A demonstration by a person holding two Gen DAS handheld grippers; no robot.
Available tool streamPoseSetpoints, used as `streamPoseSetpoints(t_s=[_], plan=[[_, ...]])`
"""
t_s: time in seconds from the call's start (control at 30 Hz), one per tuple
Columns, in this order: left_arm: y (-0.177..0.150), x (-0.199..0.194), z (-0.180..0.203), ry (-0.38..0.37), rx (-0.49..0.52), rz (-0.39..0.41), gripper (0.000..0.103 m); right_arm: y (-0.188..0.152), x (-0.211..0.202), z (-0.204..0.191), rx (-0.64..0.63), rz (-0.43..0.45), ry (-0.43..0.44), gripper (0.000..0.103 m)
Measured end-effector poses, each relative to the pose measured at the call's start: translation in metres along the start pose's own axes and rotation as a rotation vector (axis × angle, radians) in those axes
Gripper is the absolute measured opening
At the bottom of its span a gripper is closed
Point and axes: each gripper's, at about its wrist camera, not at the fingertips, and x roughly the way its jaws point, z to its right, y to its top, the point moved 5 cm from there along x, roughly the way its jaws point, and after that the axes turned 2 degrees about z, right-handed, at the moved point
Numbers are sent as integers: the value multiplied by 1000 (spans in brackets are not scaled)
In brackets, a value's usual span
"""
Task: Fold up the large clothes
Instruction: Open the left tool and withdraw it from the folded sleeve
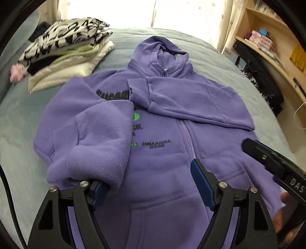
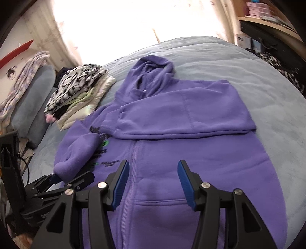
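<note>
a blue-grey bed (image 1: 23,118) fills most of both views, running from the lower edges up to a bright curtained window (image 1: 133,13) at the top. in the left wrist view a wooden shelf unit (image 1: 271,38) with small boxes stands along the upper right of the frame.

a purple zip hoodie (image 1: 172,153) lies face up across the middle of the bed, hood toward the window and hem toward the bottom of the frame. one sleeve (image 1: 191,99) is folded flat across the chest, its cuff near the centre zip. the other sleeve (image 1: 99,141) is doubled over at centre left of the left wrist view, partly covering the black and green printed lettering on the front.

a stack of folded clothes (image 1: 63,55) sits on the bed in the upper left of the left wrist view, just beside the hoodie's shoulder, with a black-and-white patterned piece on top.

the left gripper (image 1: 147,182) is at the bottom of its own view with its jaws spread wide; the bunched sleeve end rests against the inner side of its left finger, and the other finger lies over the zip. the right gripper (image 2: 152,185) hangs at the bottom centre of its view, jaws apart over the hoodie's front pocket, gripping nothing.
</note>
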Motion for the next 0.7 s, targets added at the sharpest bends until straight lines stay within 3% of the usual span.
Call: streamPoseSetpoints(t_s=[0.2, 0.47, 0.7], plan=[[-25, -13, -18, -67, -25, 18, 79, -3, 3, -41, -107, -39, 120, 53], [-47, -27, -33, -151, -83, 33, 84, -13, 8, -89, -248, -88, 207, 53], [-66, -44, -58, -95, -127, 43, 86, -23, 14, -126, -367, -139, 280, 53]])
